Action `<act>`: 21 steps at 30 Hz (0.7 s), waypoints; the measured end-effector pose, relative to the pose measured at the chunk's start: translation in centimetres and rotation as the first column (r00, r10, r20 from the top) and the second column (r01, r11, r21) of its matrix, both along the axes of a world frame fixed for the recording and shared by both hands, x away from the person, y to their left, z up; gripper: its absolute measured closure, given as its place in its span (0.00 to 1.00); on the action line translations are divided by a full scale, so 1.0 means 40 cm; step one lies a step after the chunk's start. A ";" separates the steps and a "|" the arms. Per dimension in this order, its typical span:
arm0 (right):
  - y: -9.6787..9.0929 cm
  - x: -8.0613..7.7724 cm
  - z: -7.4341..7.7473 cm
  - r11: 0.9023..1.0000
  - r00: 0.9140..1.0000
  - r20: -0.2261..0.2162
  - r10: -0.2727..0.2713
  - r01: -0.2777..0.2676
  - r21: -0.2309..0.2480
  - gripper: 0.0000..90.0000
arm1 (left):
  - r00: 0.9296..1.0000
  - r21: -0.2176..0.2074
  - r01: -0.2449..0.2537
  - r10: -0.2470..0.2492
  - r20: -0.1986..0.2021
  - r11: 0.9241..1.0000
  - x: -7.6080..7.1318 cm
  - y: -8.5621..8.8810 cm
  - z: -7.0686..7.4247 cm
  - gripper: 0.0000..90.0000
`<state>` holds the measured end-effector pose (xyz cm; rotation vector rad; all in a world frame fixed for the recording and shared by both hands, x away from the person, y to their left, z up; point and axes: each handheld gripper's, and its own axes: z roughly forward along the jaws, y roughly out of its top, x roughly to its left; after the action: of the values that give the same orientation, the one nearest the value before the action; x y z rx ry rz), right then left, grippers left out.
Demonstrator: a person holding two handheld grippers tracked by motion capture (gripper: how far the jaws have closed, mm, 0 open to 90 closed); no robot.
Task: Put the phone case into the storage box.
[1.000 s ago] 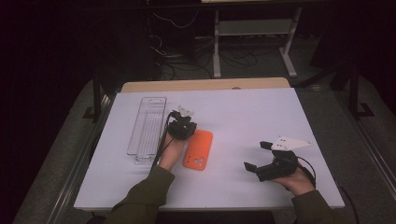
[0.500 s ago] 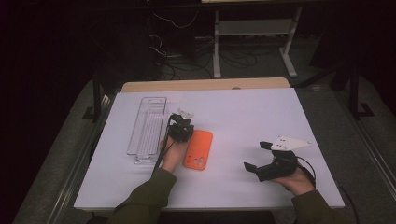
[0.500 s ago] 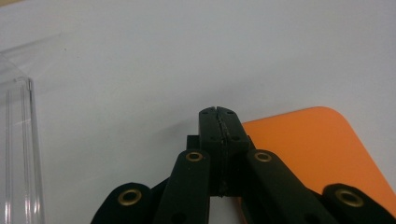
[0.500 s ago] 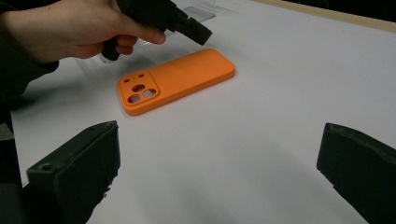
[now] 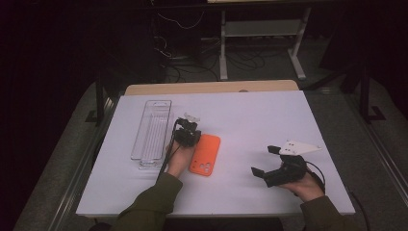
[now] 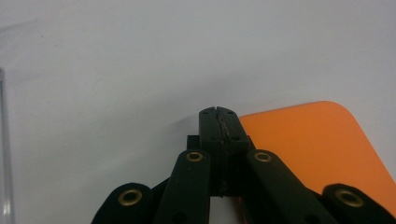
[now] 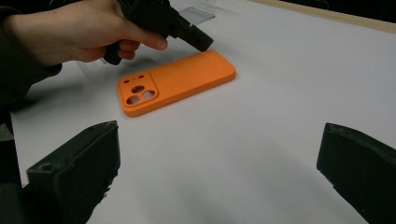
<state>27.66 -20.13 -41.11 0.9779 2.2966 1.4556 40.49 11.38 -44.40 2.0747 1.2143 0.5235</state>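
Left gripper (image 5: 188, 136) clenched, nothing between its jaws, tip just beside the case's far left corner. Clear tray (image 5: 152, 130) lies left of it. Orange case (image 5: 205, 154) flat at table (image 5: 269, 115) centre, camera holes near. Right gripper (image 5: 267, 160) released, well apart.

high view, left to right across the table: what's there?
clear tray → left gripper, jaws shut → orange phone case → right gripper, jaws open
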 end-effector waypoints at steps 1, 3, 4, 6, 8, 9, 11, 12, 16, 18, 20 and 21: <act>0.000 0.000 0.000 1.000 1.000 0.000 0.000 0.000 0.000 0.00 | 1.000 -0.003 0.009 -0.009 -0.003 1.000 -0.001 -0.002 0.000 1.00; 0.000 0.000 0.000 1.000 1.000 0.000 0.000 0.000 0.000 0.00 | 1.000 -0.010 0.021 -0.021 -0.006 1.000 -0.003 -0.007 0.000 1.00; 0.001 0.000 0.000 1.000 1.000 0.000 0.000 0.000 0.000 0.00 | 0.999 -0.003 0.033 -0.033 -0.002 0.999 -0.004 -0.010 0.000 1.00; 0.001 0.000 0.000 1.000 1.000 -0.001 0.001 -0.001 0.000 0.00 | 0.999 -0.011 0.041 -0.041 -0.008 0.999 -0.006 -0.014 0.000 1.00; 0.000 0.000 0.000 1.000 1.000 -0.001 0.000 0.000 0.000 0.00 | 0.998 -0.007 0.068 -0.068 -0.009 0.998 -0.010 -0.023 0.000 1.00; 0.000 0.000 0.000 1.000 1.000 -0.001 0.000 0.000 0.000 0.00 | 0.998 -0.007 0.068 -0.068 -0.009 0.998 -0.010 -0.023 0.000 1.00; 0.000 0.000 0.000 1.000 1.000 -0.001 0.000 0.000 -0.001 0.00 | 0.997 -0.003 0.083 -0.083 -0.007 0.997 -0.012 -0.029 0.000 1.00; 0.000 0.001 0.000 1.000 1.000 -0.001 0.001 -0.001 0.000 0.00 | 0.995 -0.012 0.095 -0.095 -0.014 0.995 -0.014 -0.034 0.000 1.00; 0.001 0.001 0.000 1.000 1.000 0.000 0.001 -0.001 0.000 0.00 | 0.992 -0.018 0.121 -0.122 -0.025 0.992 -0.021 -0.048 0.002 1.00; 0.001 0.001 0.000 1.000 1.000 0.000 0.001 -0.001 -0.001 0.00 | 0.989 -0.005 0.146 -0.146 -0.026 0.989 -0.027 -0.060 0.003 1.00; 0.001 0.001 0.000 1.000 1.000 -0.001 0.000 0.000 0.000 0.00 | 0.986 -0.008 0.164 -0.165 -0.024 0.986 -0.034 -0.073 0.002 1.00; 0.001 0.001 0.000 1.000 1.000 -0.001 0.000 0.000 0.000 0.00 | 0.985 -0.016 0.170 -0.170 -0.026 0.985 -0.037 -0.079 0.001 1.00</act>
<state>27.69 -20.09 -41.10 0.9783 2.2976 1.4551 38.99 8.20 -44.34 2.1560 1.0407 0.4083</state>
